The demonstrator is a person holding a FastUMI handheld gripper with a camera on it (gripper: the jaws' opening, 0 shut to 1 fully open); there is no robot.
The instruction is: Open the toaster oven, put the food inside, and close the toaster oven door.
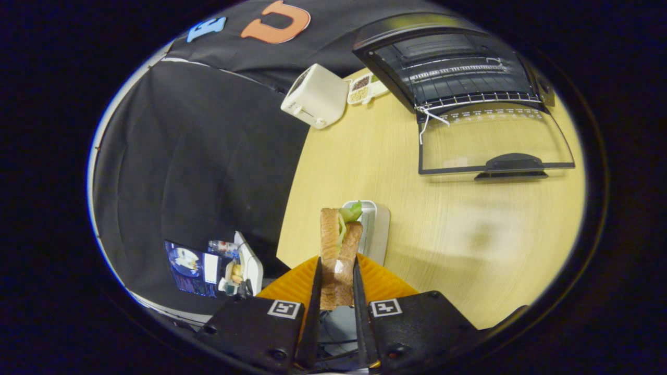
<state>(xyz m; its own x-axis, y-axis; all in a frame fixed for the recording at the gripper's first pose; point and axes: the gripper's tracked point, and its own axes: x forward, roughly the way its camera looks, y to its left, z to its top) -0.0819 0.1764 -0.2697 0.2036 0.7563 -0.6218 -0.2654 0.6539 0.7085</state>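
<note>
A sandwich [337,250] of two toast slices with green lettuce stands on edge between my gripper's [336,272] fingers, which press on both of its sides and hold it above the wooden table [469,245]. Far ahead and to the right stands the black toaster oven [453,67]. Its glass door [492,143] is folded down flat onto the table, handle toward me, and the wire rack [469,78] inside shows bare. A white cord hangs at the door's left hinge.
A white tray [376,229] lies on the table just beyond the sandwich. A white pop-up toaster [314,96] and a small divided dish of grains [363,88] stand left of the oven. Off the table's left edge, a low stand holds small items [229,265].
</note>
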